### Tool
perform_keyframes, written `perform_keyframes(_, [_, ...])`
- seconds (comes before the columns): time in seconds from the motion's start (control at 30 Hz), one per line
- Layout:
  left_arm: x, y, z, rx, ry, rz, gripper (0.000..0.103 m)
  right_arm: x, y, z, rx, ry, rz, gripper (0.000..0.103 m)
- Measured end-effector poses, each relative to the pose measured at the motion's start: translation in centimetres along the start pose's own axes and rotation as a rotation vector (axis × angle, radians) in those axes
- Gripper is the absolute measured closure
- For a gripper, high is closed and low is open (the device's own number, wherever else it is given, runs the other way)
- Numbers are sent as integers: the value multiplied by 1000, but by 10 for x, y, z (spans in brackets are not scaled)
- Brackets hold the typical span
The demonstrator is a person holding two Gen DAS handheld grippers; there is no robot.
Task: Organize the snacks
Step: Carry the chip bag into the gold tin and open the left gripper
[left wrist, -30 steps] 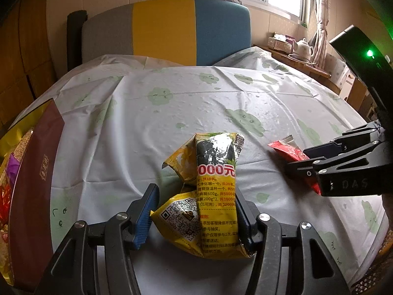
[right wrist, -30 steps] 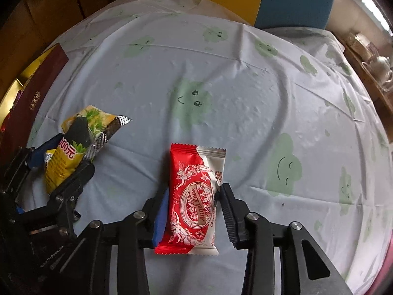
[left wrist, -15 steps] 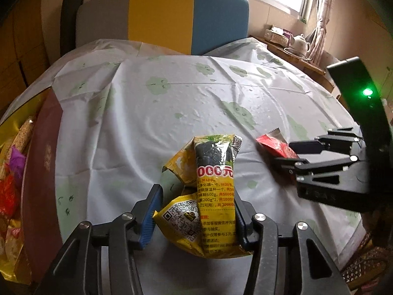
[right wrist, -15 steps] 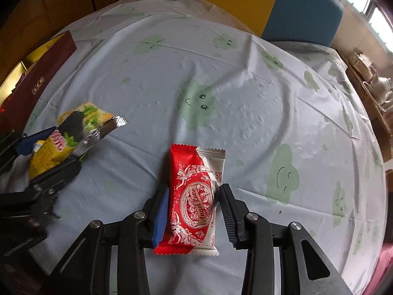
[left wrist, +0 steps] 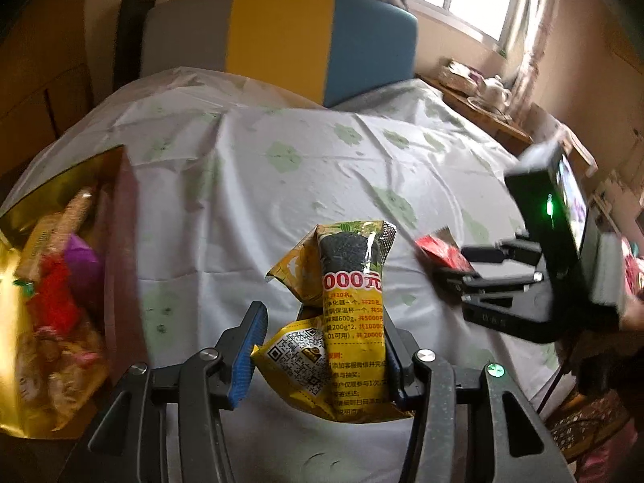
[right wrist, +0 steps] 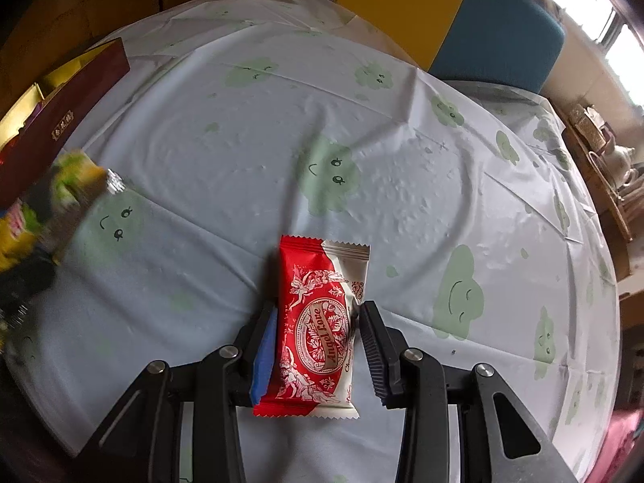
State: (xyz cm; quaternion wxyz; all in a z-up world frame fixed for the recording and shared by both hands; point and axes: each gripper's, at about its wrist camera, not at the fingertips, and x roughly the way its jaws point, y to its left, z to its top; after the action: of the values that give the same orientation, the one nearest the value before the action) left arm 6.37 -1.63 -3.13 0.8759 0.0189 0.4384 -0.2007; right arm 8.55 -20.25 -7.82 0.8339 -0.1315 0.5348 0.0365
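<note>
2 packets are shown in carry, 1 per gripper. L gripper [left wrist: 318,356]: yellow seed packets [left wrist: 350,322] are pinched between the jaws, 2 packs bunched together, 1 upright w/ red "000元" print, a 2nd crumpled one w/ a QR code pushed to the left pad. R gripper [right wrist: 318,356]: jaws are pressed onto the sides of the red-and-white chocolate bar wrapper [right wrist: 320,334], "Angel Love" label readable.

Change vs. 1 s ago: in the L view the gold-lined gift box [left wrist: 60,281] is seen far more fully, its candy contents now visible, where earlier only its maroon wall showed at frame edge. The L jaws are narrower than 1 s ago and have since held steady on the packets. In the R view the yellow packets [right wrist: 60,201] have shifted left and blurred, approx. in front of the maroon box wall [right wrist: 68,116]; the chocolate bar has kept its place between the pads.

Meaning for task: both snacks are judged lifted off the cloud-print tablecloth [right wrist: 402,169] and en route to the box; L load probably goes in 1st.

Orientation: seed packet long axis runs along the gripper's pointing line, crimped foil end away from the camera. Chocolate bar long axis likewise runs along the fingers, top seal forward, bottom seal toward the camera.
</note>
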Motion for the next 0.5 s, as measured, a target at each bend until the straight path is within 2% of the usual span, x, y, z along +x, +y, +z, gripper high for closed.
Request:
perform_keyframes(0.1, [-15, 14, 6, -41, -30, 30, 51, -1, 2, -1, -9, -2, -6, 63])
perform_keyframes(0.27, [-34, 34, 10, -105, -62, 123, 51, 0, 3, -1, -23, -4, -16, 63])
perform_keyframes(0.5, [-47, 47, 9, -138, -88, 180, 51, -1, 6, -1, -44, -9, -30, 63])
